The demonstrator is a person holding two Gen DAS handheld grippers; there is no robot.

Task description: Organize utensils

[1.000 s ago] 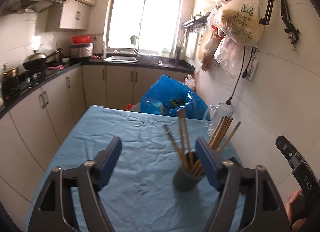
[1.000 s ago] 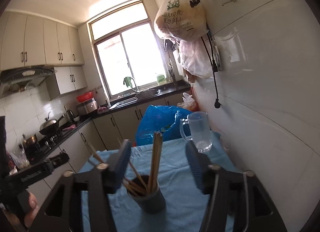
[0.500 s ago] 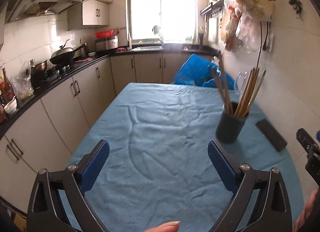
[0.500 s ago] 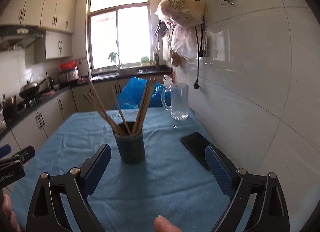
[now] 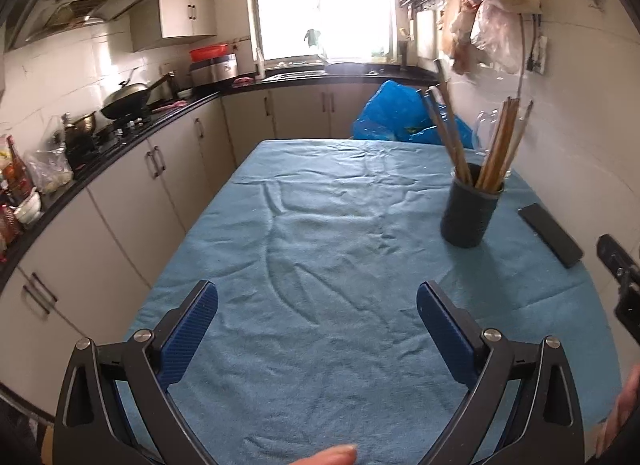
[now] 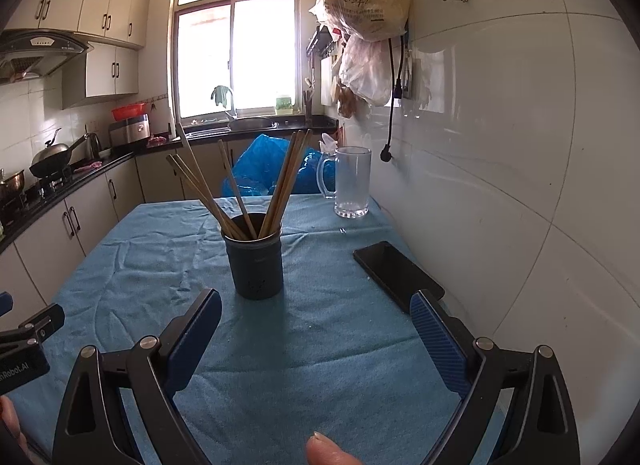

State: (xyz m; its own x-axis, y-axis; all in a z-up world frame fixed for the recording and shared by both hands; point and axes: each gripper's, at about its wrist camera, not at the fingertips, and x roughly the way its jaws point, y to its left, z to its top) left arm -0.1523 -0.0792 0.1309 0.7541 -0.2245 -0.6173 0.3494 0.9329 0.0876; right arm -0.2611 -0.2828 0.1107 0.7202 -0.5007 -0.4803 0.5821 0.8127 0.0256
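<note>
A dark cup [image 6: 256,265] stands upright on the blue cloth of the table [image 6: 320,345] and holds several wooden chopsticks [image 6: 280,185] that fan out of it. In the left wrist view the cup [image 5: 468,213] is far ahead on the right, with the chopsticks [image 5: 496,145] in it. My left gripper [image 5: 317,301] is open and empty, low over the near part of the cloth [image 5: 320,245]. My right gripper [image 6: 316,309] is open and empty, just short of the cup.
A black phone [image 6: 396,273] lies on the cloth by the tiled wall, right of the cup. A glass mug [image 6: 352,181] stands at the far right corner. A blue plastic bag [image 6: 260,169] sits beyond the table. Counter and cabinets [image 5: 132,169] run along the left.
Both grippers have pulled back from the cup toward the near end of the table and opened wider. The cup with chopsticks stays in place.
</note>
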